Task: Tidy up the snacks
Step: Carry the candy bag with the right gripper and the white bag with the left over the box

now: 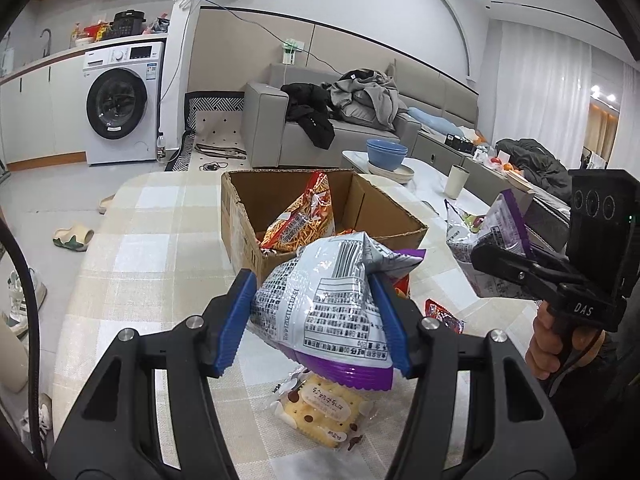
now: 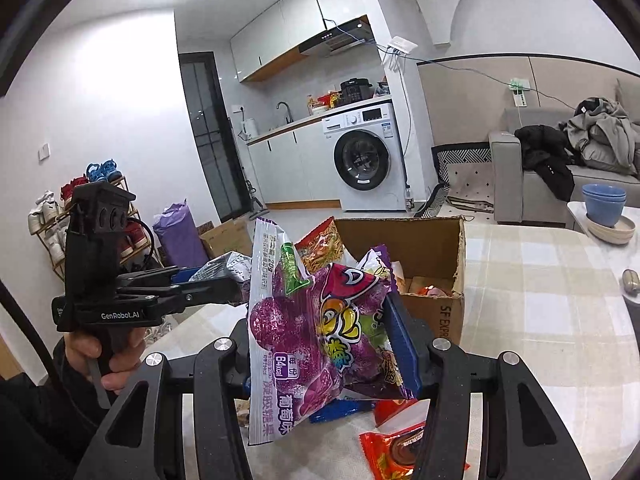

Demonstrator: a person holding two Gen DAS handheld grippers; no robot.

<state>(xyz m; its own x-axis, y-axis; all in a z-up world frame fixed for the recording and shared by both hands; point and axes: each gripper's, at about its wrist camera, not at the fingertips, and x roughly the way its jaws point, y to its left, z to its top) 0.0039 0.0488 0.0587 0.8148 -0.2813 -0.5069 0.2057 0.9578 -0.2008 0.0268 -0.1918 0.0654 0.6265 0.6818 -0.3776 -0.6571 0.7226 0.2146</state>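
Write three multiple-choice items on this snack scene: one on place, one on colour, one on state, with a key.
1. Where is the cracker pack?
A. In the box
B. On the tablecloth below the left gripper
C. On the sofa

2. What colour are the stacked bowls?
A. Blue
B. Red
C. Green

3. What is the right gripper doing?
A. Hanging open and empty
B. Shut on a purple candy bag
C. Shut on a bowl

Key: 1 B, the pack lies on the checked tablecloth under the left gripper, outside the box. 2 A, both bowls are blue. 3 B, its fingers squeeze the purple candy bag.
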